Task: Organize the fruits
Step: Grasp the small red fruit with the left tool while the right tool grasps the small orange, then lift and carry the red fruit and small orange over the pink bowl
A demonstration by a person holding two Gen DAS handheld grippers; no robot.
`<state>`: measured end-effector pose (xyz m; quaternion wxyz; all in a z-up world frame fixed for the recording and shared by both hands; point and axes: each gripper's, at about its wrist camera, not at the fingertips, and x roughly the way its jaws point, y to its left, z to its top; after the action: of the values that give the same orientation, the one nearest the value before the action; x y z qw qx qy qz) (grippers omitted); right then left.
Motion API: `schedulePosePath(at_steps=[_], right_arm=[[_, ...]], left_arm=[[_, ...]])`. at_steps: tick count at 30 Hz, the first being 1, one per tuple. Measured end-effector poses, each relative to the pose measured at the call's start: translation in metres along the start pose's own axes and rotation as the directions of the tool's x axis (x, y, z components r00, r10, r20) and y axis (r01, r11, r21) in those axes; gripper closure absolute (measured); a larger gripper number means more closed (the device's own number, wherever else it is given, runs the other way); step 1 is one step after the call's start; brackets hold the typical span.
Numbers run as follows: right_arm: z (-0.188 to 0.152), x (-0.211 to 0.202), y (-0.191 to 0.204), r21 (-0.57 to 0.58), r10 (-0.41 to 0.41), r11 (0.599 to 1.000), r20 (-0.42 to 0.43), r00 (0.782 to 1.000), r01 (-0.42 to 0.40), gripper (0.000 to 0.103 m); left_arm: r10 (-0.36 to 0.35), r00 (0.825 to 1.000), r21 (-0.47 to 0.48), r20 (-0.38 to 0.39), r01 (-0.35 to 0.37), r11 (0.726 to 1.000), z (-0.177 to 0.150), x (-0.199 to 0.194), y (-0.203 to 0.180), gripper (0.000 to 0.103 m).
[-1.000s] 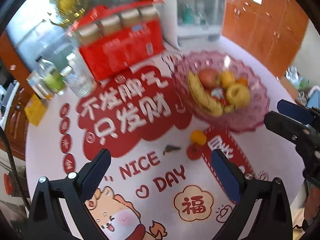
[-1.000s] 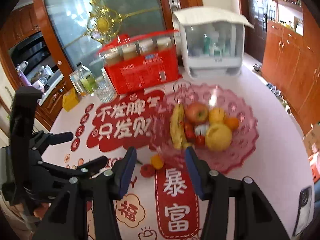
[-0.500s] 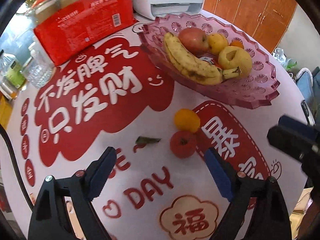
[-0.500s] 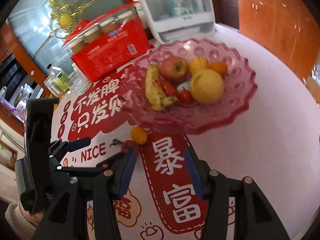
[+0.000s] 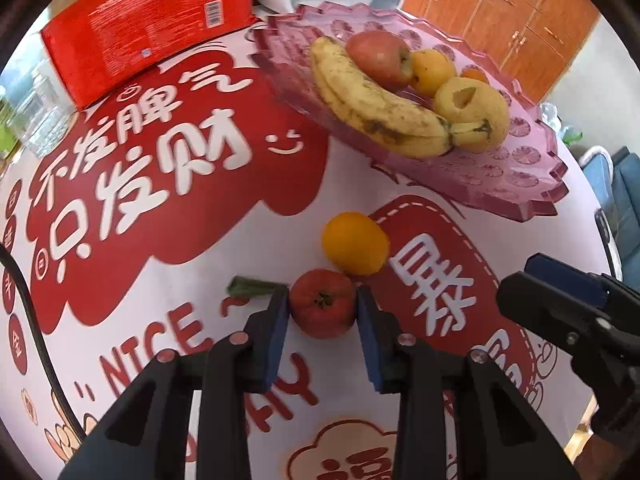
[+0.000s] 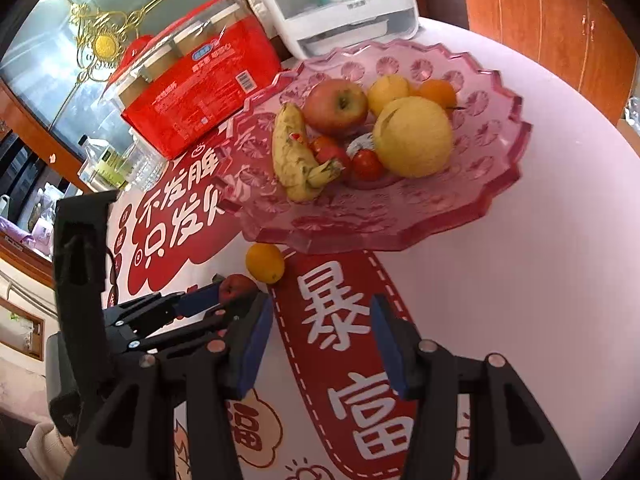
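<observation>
A small red tomato (image 5: 323, 303) lies on the printed table mat, and my left gripper (image 5: 322, 308) is shut on it, both blue pads touching its sides. A small orange (image 5: 355, 243) sits just beyond it, touching it. A pink glass fruit bowl (image 5: 500, 184) behind holds a banana (image 5: 372, 104), an apple (image 5: 378, 58), a yellow pear (image 5: 472, 110) and other fruit. My right gripper (image 6: 322, 344) is open and empty over the red banner print. From the right wrist view the tomato (image 6: 236, 286) and the orange (image 6: 265, 263) lie left of it, in front of the bowl (image 6: 492, 168).
A red carton of jars (image 5: 148, 20) stands behind the mat, with a white appliance (image 6: 340, 0) beside it. Clear bottles (image 5: 36, 120) stand at the far left. A green leaf scrap (image 5: 250, 286) lies by the left finger. Wooden cabinets line the right.
My left gripper moved forward and down to the tomato and closed around it. The right gripper drew closer to the table and stayed open.
</observation>
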<state>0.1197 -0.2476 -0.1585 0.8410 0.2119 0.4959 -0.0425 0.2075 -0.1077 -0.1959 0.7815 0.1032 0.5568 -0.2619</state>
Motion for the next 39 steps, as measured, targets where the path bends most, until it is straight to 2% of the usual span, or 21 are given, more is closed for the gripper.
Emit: schedulePosePath(at_steps=[8, 18, 25, 30, 33, 39], right_arm=[[0.003, 0.026, 0.023, -0.059, 0.013, 0.998, -0.035, 0.999, -0.015, 0.052], [0.001, 0.059, 0.061, -0.233, -0.064, 0.971, -0.005, 0.998, 0.061, 0.059], [-0.001, 0.075, 0.073, -0.316, -0.113, 0.941, 0.029, 0.993, 0.117, 0.063], [-0.005, 0.081, 0.082, -0.381, -0.141, 0.910, 0.084, 0.986, 0.163, 0.063], [-0.004, 0.082, 0.083, -0.392, -0.139, 0.905, 0.093, 0.986, 0.165, 0.069], [-0.005, 0.081, 0.082, -0.401, -0.124, 0.904, 0.086, 0.989, 0.148, 0.070]], left_arm=[[0.036, 0.999, -0.096, 0.014, -0.034, 0.995, -0.017, -0.021, 0.033, 0.071], [0.068, 0.997, -0.205, 0.027, -0.061, 0.977, -0.037, -0.046, 0.071, 0.071], [0.075, 0.997, -0.229, 0.020, -0.068, 0.971, -0.044, -0.049, 0.080, 0.071], [0.076, 0.997, -0.239, 0.012, -0.071, 0.969, -0.047, -0.048, 0.081, 0.071], [0.077, 0.997, -0.246, 0.009, -0.073, 0.966, -0.049, -0.049, 0.081, 0.071], [0.086, 0.996, -0.260, 0.008, -0.081, 0.962, -0.052, -0.052, 0.083, 0.071]])
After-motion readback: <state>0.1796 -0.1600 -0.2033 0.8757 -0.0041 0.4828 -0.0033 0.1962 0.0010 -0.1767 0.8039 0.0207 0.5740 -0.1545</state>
